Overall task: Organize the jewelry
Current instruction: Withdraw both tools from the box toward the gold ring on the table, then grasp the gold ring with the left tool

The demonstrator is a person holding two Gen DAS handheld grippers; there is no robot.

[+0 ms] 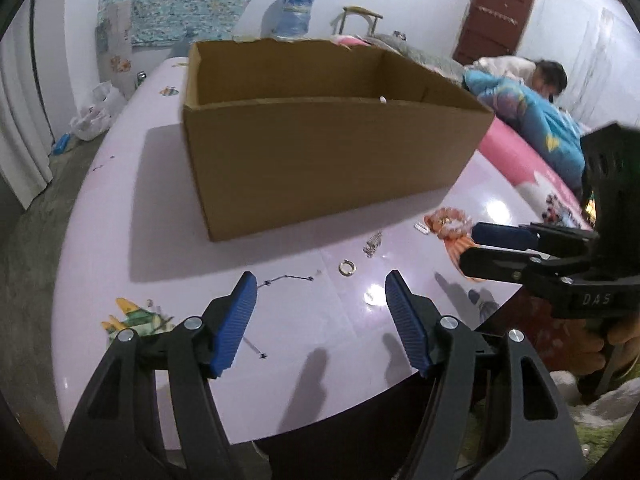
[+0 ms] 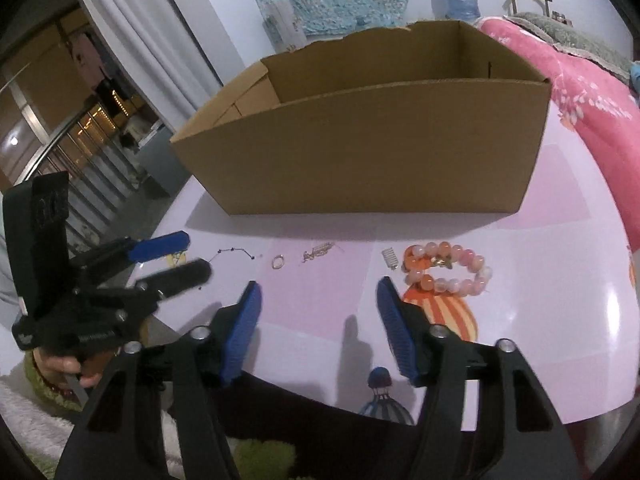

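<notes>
Both tongs hang spread and empty above the pink surface (image 2: 560,208). Ahead of the left tongs (image 1: 320,312) lie a thin dark chain (image 1: 288,279) and a gold ring (image 1: 346,268). The bead bracelet (image 2: 448,266) lies just beyond the right tongs (image 2: 318,312), on their right. The cardboard box (image 2: 380,152) stands farther ahead of both.

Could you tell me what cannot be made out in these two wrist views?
- Cardboard box floor: hidden by its near wall in both views, so its contents are unknown, apart from a white speck at the rim.
- Small silver pieces and: too small to identify.
- Thin dark chain: its near end is hidden behind the left gripper pad in the left view.
- Beaded bracelet: partly covered by the right gripper there.
</notes>
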